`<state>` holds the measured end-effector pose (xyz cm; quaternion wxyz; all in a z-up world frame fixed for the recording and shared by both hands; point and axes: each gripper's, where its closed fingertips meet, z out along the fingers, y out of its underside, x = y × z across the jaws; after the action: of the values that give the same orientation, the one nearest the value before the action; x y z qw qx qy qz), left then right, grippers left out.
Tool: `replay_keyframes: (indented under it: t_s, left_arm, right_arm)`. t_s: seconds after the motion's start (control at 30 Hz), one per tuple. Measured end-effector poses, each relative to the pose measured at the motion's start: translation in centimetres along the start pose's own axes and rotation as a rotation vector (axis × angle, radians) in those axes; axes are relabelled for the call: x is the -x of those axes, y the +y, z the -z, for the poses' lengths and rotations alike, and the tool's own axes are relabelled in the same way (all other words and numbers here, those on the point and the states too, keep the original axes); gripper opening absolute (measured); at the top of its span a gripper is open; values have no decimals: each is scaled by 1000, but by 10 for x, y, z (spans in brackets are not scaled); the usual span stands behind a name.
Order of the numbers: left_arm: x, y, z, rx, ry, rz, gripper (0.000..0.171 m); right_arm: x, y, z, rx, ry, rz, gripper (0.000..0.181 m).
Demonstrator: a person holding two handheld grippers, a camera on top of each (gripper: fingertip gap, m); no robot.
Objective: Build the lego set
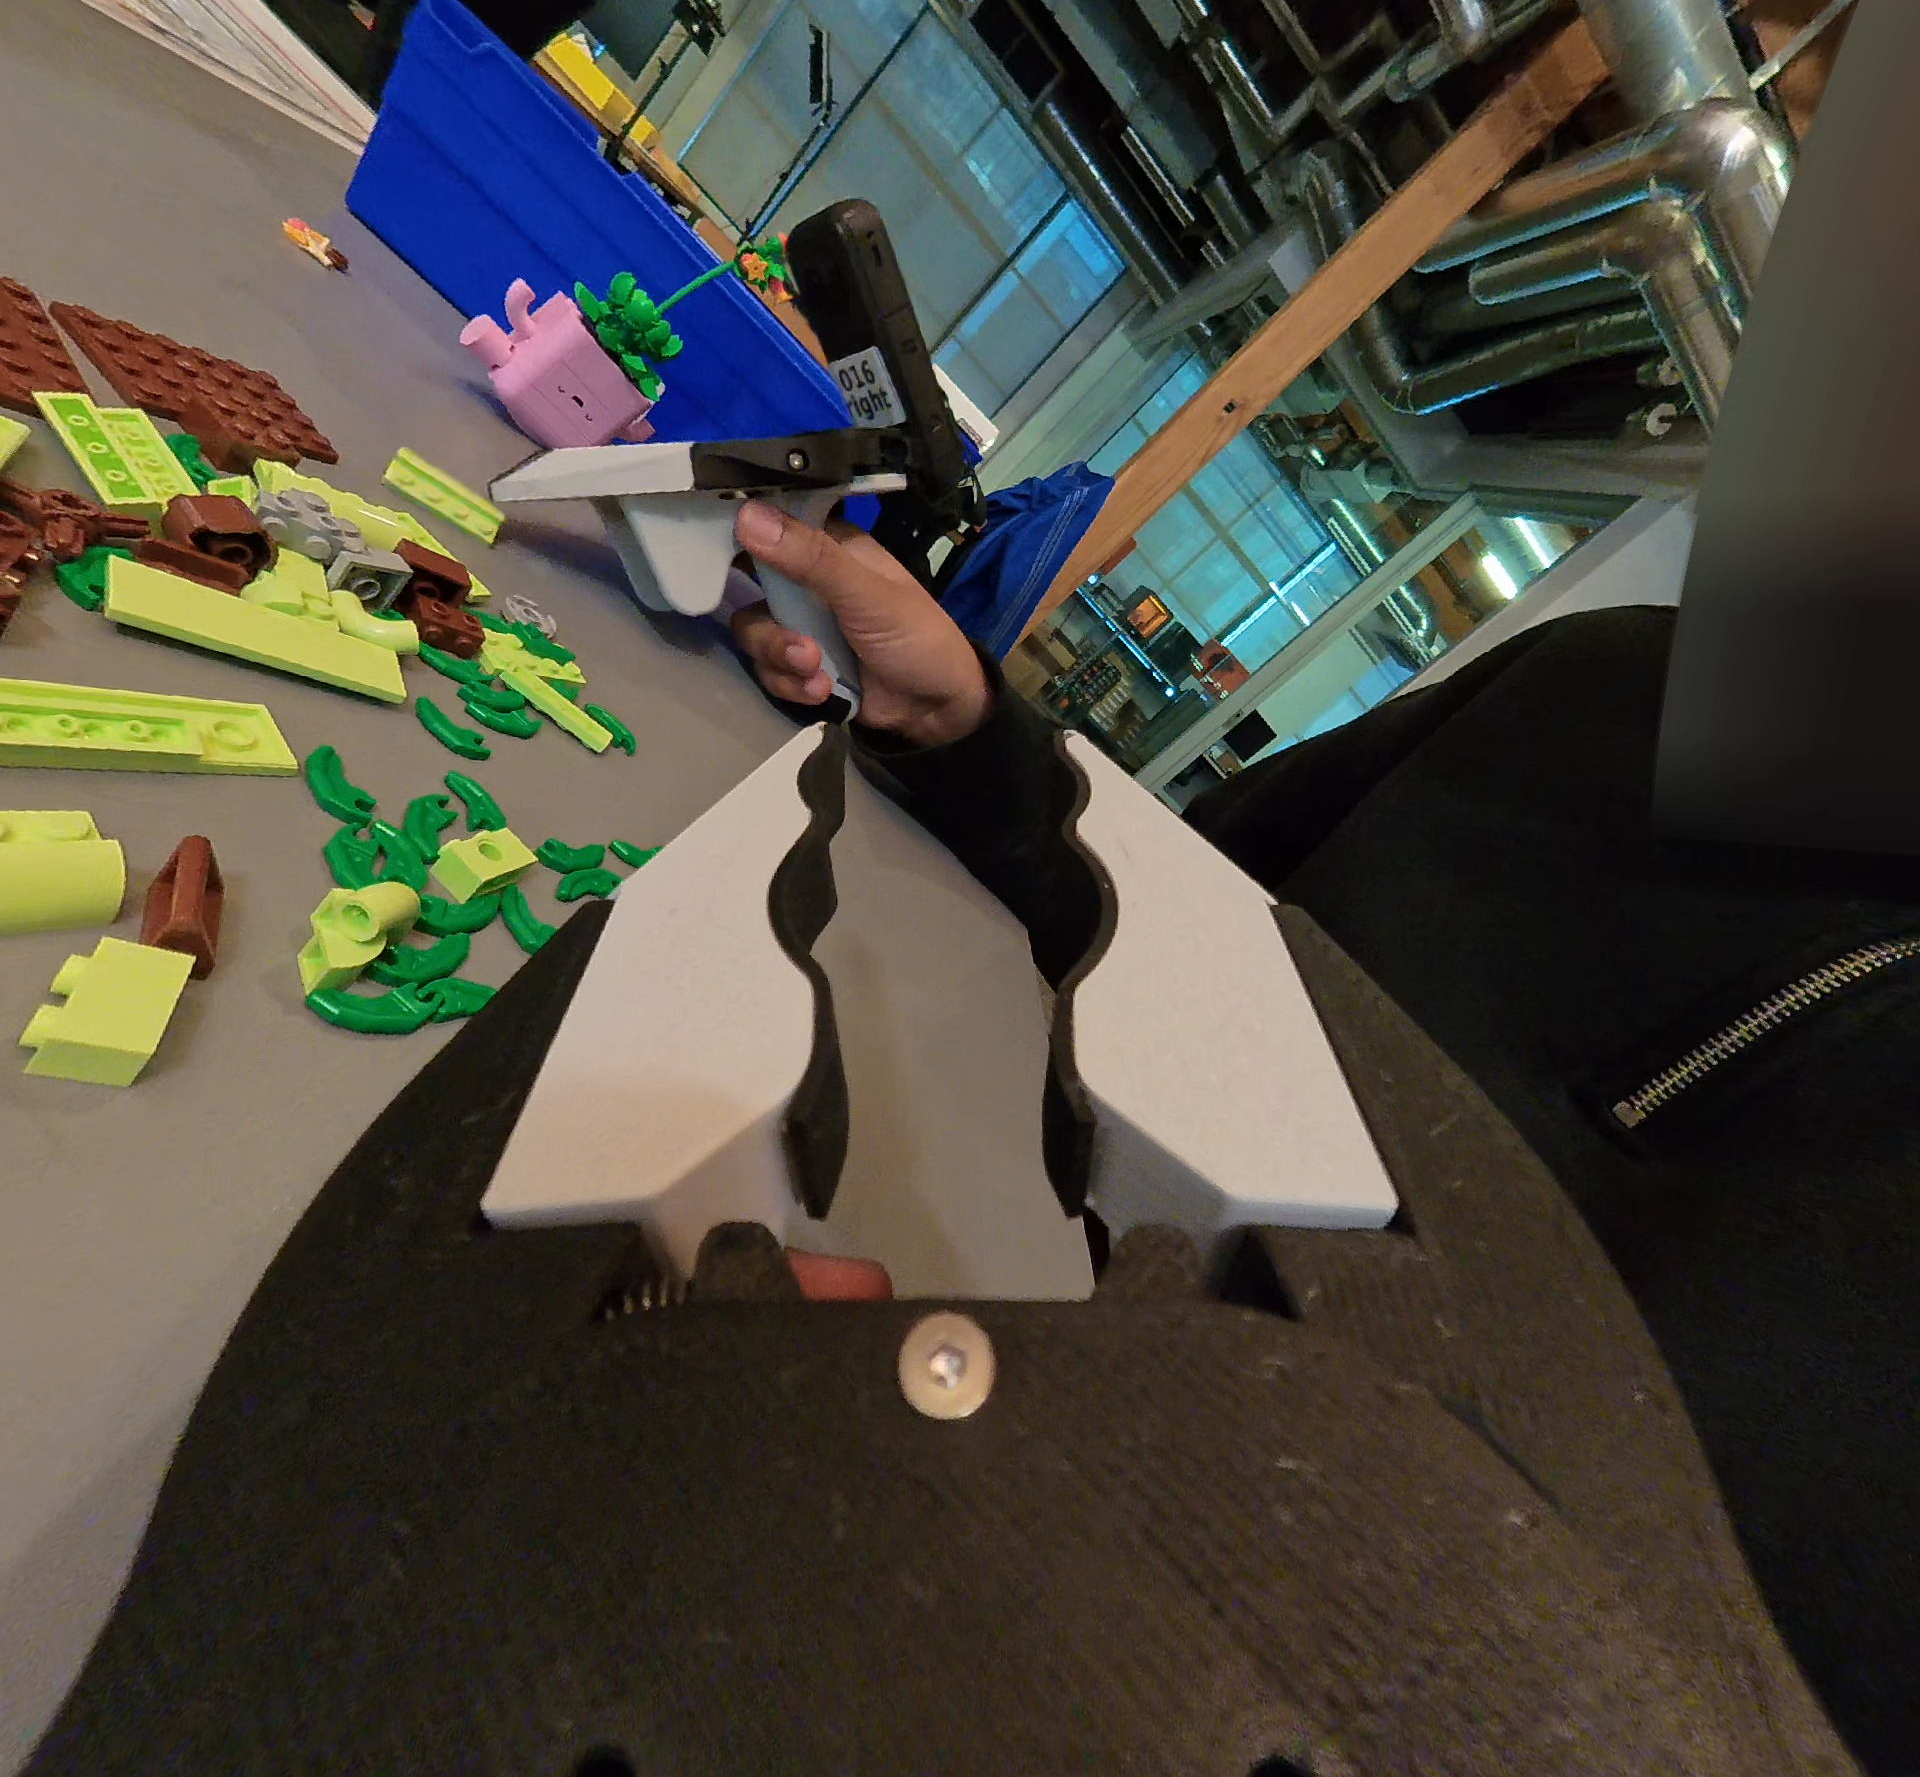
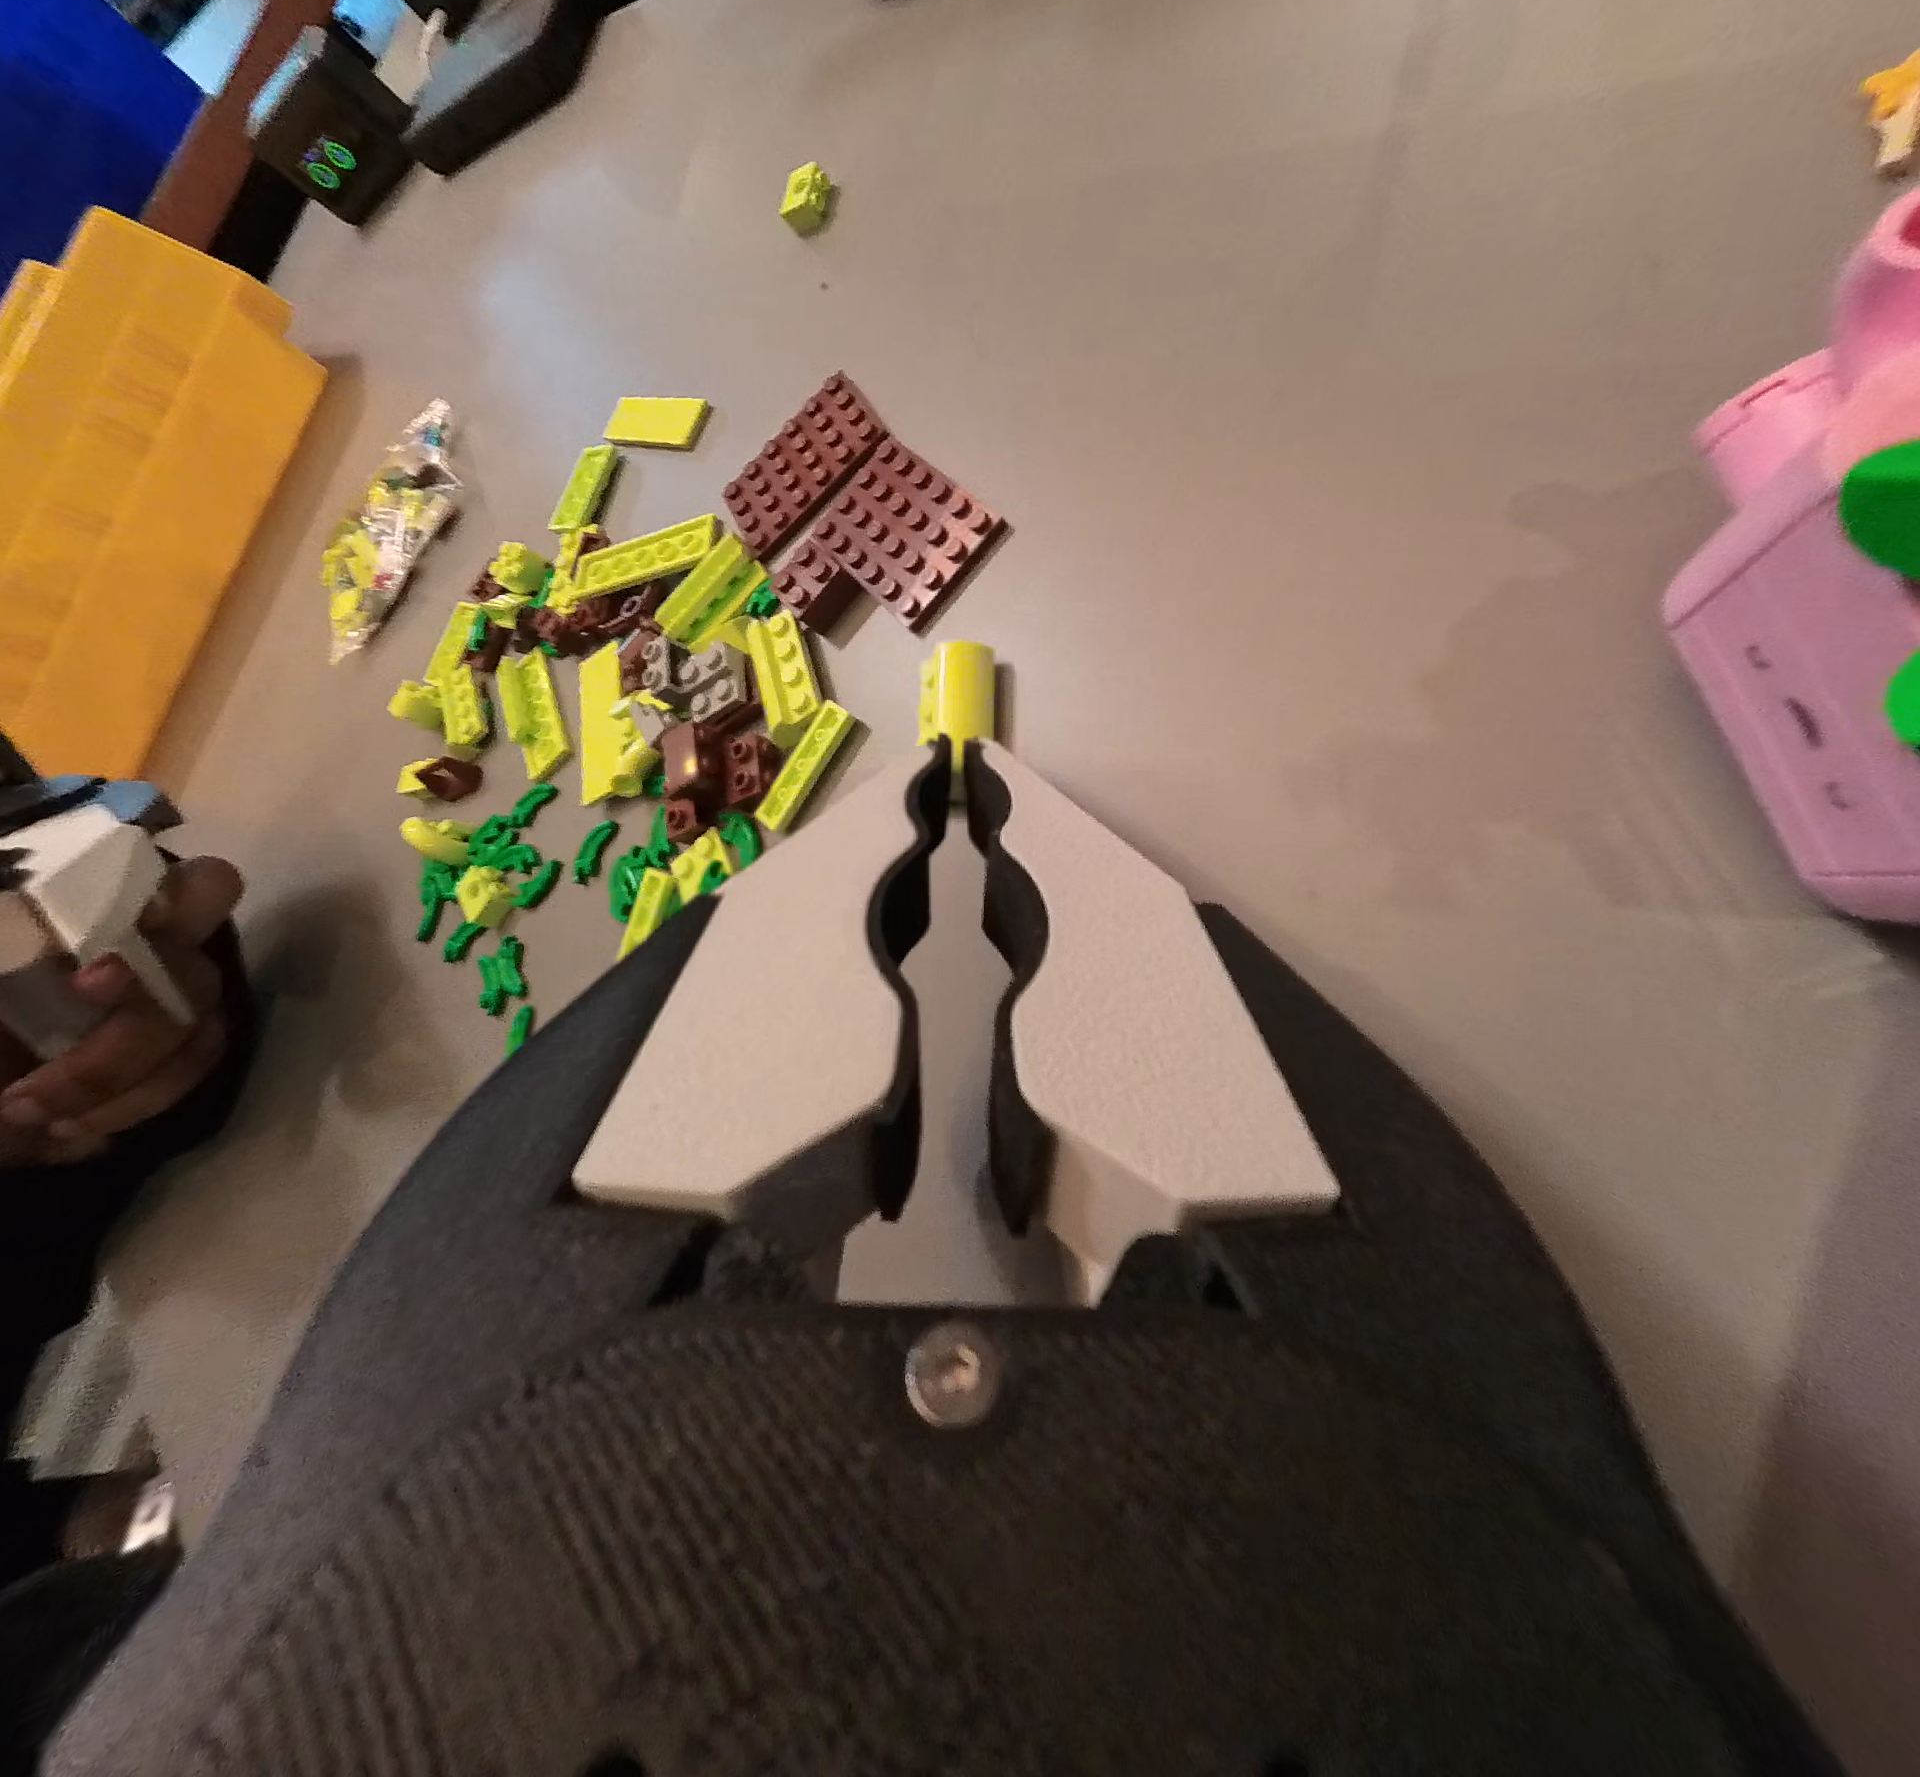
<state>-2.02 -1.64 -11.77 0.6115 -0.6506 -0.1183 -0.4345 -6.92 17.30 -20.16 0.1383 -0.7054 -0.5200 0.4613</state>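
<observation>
Lego pieces [image 2: 644, 667] lie heaped on the grey counter [image 2: 1247, 377]; right tongs [image 2: 958, 759] pinch a lime cylinder piece [image 2: 961, 697] clear for building (left tongs [image 1: 951, 740] spread, empty).

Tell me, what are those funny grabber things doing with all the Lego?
A person is building a Lego set with a gripper in each hand. The right gripper pinches a lime-green rounded piece at its tips, held above the grey table. The left gripper is open and empty. Loose lime, brown and green pieces lie in a pile beside two brown plates. A finished pink Lego pot with a green plant stands nearby.
</observation>
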Motion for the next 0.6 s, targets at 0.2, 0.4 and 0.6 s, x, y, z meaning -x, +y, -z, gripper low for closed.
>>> replay_keyframes:
  t_s: [0.2, 0.4, 0.6]
  left_arm:
    - [0, 0, 0, -1, 4, 2, 37]
    - [-1, 0, 0, -1, 5, 0, 37]
    - [0, 0, 0, 2, 2, -1, 37]
  right_arm:
    - [-4, -3, 0, -9, 138, 183, 3]
    - [-1, -3, 0, -5, 193, 312, 9]
    - [37, -10, 3, -100, 12, 405, 14]
